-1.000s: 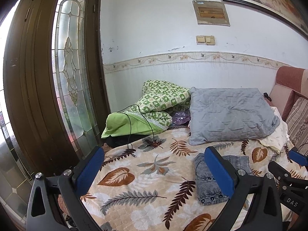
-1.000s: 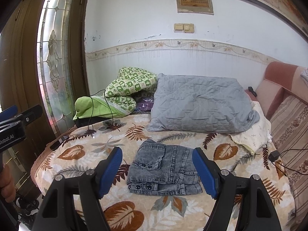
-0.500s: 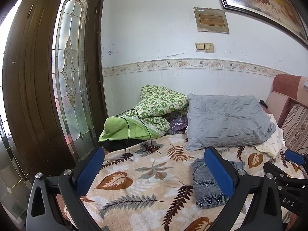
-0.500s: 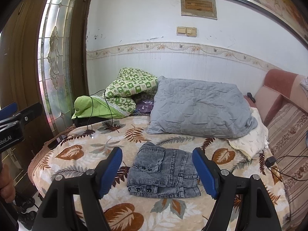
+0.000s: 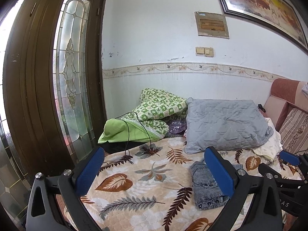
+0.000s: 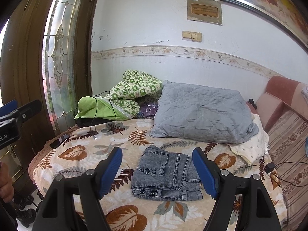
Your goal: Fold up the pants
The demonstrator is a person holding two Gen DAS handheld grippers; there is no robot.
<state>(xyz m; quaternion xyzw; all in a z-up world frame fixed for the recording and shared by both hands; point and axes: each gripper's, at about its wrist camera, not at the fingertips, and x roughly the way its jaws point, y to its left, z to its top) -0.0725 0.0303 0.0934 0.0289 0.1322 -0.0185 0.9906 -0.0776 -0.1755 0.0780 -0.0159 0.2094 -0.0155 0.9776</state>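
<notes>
Pants [image 6: 167, 175] lie folded on the bed [image 6: 80, 154]; keep both grippers [image 5: 154, 173] [image 6: 157, 170] spread, empty, clear of them.

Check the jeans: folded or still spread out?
Folded. The grey denim jeans lie as a compact stacked rectangle on the leaf-print bedspread, layered edges visible, both grippers clear.

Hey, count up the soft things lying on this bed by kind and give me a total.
Folded grey jeans: 1
Grey pillow: 1
Green checked quilt: 1
Cream cloth: 1
Total: 4, all on the leaf-print bedspread; something purple and something dark sit behind, too hidden to name.
</notes>
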